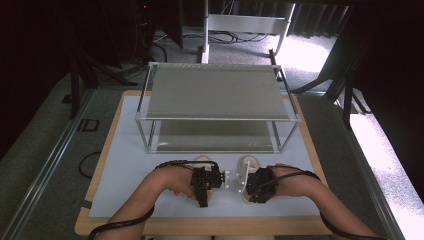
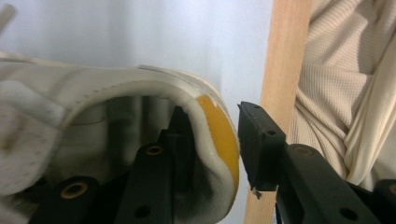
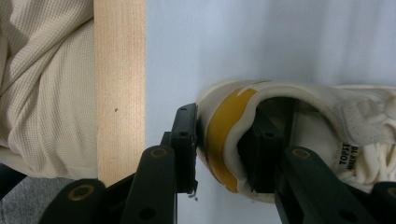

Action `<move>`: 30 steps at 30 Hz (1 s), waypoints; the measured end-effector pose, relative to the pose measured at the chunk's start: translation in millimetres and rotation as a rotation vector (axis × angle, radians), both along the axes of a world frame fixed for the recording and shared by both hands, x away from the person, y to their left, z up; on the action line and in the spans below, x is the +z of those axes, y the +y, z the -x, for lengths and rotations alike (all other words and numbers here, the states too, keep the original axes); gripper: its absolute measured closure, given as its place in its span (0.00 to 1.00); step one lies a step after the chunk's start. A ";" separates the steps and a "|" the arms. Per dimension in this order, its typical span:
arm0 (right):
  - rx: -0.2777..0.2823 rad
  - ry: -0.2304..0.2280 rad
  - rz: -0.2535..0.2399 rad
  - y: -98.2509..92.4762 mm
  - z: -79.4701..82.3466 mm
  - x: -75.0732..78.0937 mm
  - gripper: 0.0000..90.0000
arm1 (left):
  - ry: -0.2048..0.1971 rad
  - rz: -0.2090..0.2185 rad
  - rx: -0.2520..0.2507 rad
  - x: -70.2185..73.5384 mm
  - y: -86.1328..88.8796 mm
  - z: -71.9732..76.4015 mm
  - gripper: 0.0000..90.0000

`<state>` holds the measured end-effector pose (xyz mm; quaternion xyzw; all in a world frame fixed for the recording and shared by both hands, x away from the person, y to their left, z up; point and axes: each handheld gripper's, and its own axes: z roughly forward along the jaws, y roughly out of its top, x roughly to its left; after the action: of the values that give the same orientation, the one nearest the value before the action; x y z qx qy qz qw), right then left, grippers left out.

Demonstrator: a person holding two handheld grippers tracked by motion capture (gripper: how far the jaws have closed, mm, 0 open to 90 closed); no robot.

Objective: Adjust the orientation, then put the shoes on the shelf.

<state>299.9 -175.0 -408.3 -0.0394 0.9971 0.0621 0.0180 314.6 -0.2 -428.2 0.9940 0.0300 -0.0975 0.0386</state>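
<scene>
Two white shoes (image 1: 202,160) (image 1: 247,164), heels between each hand-held gripper's (image 2: 210,140) (image 3: 219,140) part-open jaws, right pinching

Tongs (image 3: 219,154) astride shoe heel (image 3: 224,140)

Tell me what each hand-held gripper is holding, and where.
Right hand-held gripper: shut on a white shoe at its yellow heel. Left hand-held gripper: straddles the other shoe's heel, outer pad not touching.

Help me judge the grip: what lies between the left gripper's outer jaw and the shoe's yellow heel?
Nothing: bare gap beside the heel, white mat behind, in the left gripper view.
</scene>
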 end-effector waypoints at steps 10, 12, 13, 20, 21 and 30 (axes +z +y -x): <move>0.011 0.004 0.034 6.4 -0.7 5.0 0.78 | -0.004 0.020 -0.055 -1.4 0.8 0.1 0.86; 0.017 0.015 0.045 5.4 -1.1 6.0 0.80 | -0.013 0.024 -0.064 0.6 1.8 1.2 0.87; 0.019 0.017 0.045 4.7 -1.3 6.5 0.81 | -0.011 0.029 -0.060 1.4 2.5 0.6 0.87; -0.018 -0.017 -0.017 -0.2 -5.4 18.3 0.82 | -0.099 0.127 -0.059 21.6 10.6 -3.2 0.88; -0.019 -0.029 -0.025 -1.1 -6.7 20.8 0.82 | -0.120 0.152 -0.062 23.9 11.9 -3.8 0.88; -0.062 -0.132 -0.108 -3.6 -24.0 38.8 0.82 | -0.229 0.270 -0.037 30.0 19.6 -20.3 0.88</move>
<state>323.8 -178.6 -369.5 -0.0114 0.9897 0.1122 0.0876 334.9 19.4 -398.2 0.9848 -0.0061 0.0125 0.1732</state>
